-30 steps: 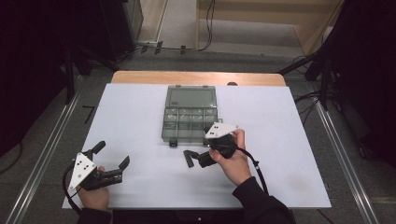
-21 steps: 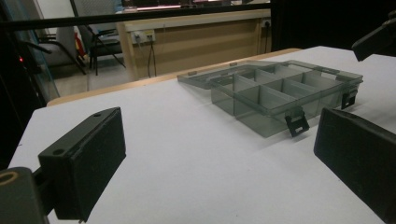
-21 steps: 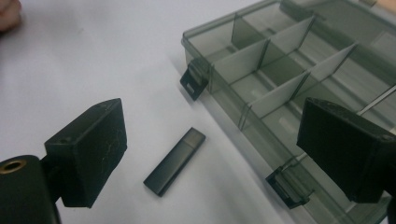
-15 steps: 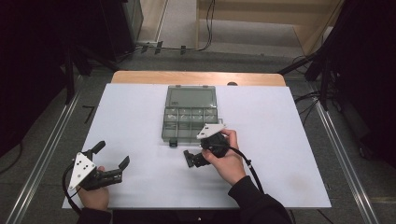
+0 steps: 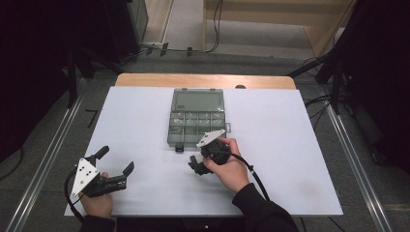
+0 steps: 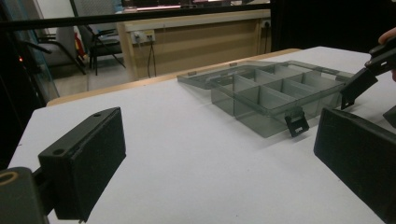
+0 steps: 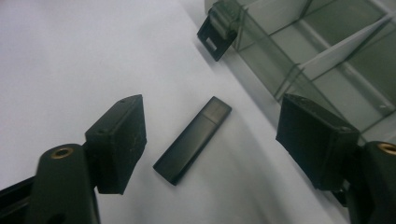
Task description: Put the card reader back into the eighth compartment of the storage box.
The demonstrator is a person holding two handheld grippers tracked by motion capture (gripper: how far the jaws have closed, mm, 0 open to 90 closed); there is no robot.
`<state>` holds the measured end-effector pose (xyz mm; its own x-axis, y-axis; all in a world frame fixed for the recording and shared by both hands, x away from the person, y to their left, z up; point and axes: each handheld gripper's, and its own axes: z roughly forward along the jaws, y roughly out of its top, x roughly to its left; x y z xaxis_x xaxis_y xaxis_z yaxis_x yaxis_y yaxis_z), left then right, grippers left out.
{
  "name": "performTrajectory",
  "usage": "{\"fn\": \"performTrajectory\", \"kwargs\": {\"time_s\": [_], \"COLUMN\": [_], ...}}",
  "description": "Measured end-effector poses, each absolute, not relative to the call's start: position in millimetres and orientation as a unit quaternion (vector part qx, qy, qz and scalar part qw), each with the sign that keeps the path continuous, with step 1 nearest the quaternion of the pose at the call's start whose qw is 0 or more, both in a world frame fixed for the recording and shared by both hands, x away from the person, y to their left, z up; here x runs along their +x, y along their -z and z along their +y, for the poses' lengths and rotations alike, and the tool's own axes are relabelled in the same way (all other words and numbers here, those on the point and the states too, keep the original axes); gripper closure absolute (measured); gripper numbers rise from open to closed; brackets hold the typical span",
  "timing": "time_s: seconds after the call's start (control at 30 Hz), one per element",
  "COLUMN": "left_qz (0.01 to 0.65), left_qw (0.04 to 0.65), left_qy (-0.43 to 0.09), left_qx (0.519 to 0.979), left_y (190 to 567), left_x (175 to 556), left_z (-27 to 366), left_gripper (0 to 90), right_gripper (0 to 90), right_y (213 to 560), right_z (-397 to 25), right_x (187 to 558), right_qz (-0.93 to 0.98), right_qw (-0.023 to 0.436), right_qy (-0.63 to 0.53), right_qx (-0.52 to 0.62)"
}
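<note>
Black USB stick (image 7: 192,140) lay flat on white bench (image 5: 290,145), just beside front wall of open grey organiser box (image 5: 197,123), right gripper (image 7: 210,144) over it with jaws spread either side, not touching, left gripper (image 5: 115,166) at near-left corner, jaws open, empty

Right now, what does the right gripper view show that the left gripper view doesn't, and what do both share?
Right gripper view: a slim dark stick lying flat on the white table, between the open right tongs and just in front of the box.

Left gripper view: the box's opened lid, a wooden counter and chairs beyond the table, and the right tongs from outside at the box's near corner.

Both: the clear compartment box, its black latch, the white table.
</note>
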<state>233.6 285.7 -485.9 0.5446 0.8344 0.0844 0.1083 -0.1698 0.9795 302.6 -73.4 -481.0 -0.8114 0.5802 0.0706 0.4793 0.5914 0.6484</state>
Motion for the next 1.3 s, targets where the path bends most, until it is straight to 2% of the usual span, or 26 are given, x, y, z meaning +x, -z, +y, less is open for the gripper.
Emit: {"fn": "performTrajectory", "kwargs": {"time_s": [0.23,0.33,0.4,0.47,0.5,0.63,0.87,0.9,1.3], "left_qz": [0.342,0.342,0.342,0.342,0.342,0.342,0.342,0.342,0.342], "left_qw": [0.546,0.546,0.546,0.546,0.546,0.546,0.546,0.546,0.546], "left_qy": [-0.332,-0.332,-0.332,-0.332,-0.332,-0.332,-0.332,-0.332,-0.332], "left_qx": [0.689,0.689,0.689,0.689,0.689,0.689,0.689,0.689,0.689], "left_y": [485.8,485.8,485.7,485.7,485.7,485.7,485.8,485.8,485.7], "left_x": [233.6,233.6,233.6,233.6,233.6,233.6,233.6,233.6,233.6], "left_z": [285.8,285.8,285.9,285.8,285.9,286.0,285.9,285.9,286.0], "left_gripper": [2.3,2.3,2.3,2.3,2.3,2.3,2.3,2.3,2.3], "right_gripper": [32.9,39.5,40.2,43.0,48.5,52.1,64.3,70.2,70.6], "right_y": [488.7,491.7,492.3,493.3,494.2,495.2,494.7,494.1,488.4], "right_z": [-67.8,-66.3,-65.8,-64.8,-64.0,-62.6,-57.3,-58.6,-67.4], "right_x": [303.5,303.8,303.8,303.5,303.3,302.7,301.0,302.2,304.0], "right_qz": [0.898,0.899,0.900,0.901,0.901,0.903,0.909,0.908,0.896], "right_qw": [0.055,0.047,0.048,0.050,0.050,0.048,0.075,0.072,0.059], "right_qy": [-0.322,-0.314,-0.312,-0.307,-0.304,-0.299,-0.275,-0.273,-0.305], "right_qx": [0.294,0.302,0.301,0.302,0.306,0.304,0.305,0.308,0.318]}}
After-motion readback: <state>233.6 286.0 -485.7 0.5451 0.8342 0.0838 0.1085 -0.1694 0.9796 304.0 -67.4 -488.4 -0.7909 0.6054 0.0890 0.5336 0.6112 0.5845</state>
